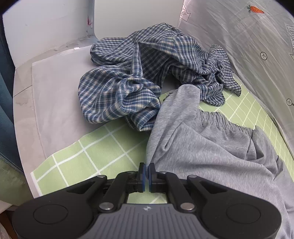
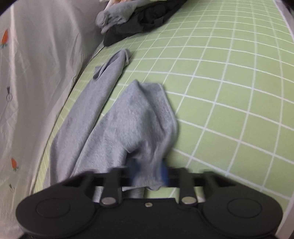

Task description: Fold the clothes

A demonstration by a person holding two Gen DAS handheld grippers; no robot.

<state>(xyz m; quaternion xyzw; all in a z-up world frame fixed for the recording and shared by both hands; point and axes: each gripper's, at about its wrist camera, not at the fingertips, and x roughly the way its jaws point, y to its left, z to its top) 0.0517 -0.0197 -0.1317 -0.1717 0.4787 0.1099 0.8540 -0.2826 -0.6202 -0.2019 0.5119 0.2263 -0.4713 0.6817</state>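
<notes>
Left tongs (image 1: 147, 168): blue pads drawn almost together, nothing seen between them, tips sitting just beside the near left edge of the grey sweatpants (image 1: 211, 147). The sweatpants lie spread on the green grid mat (image 1: 82, 158), elastic waistband visible toward the right, 1 grey fold reaching far toward the blue plaid shirt (image 1: 132, 77). The shirt is crumpled in a heap, partly on the mat and partly on a grey board (image 1: 55, 88) at the far left; its near edge touches the sweatpants. A white sheet printed with carrots (image 1: 248, 36) rises along the right side in the left wrist view. Right tongs (image 2: 147, 174): picture blurred here, but grey fabric of the sweatpants (image 2: 132, 125) passes between the blue pads, so the tongs are clamped on that cloth. From the grip, 2 legs stretch away over the mat (image 2: 229, 92), the left leg lying alongside the carrot sheet (image 2: 36, 73). At the far end of the mat sits a pile of dark and grey garments (image 2: 143, 16), well apart from the sweatpants.
</notes>
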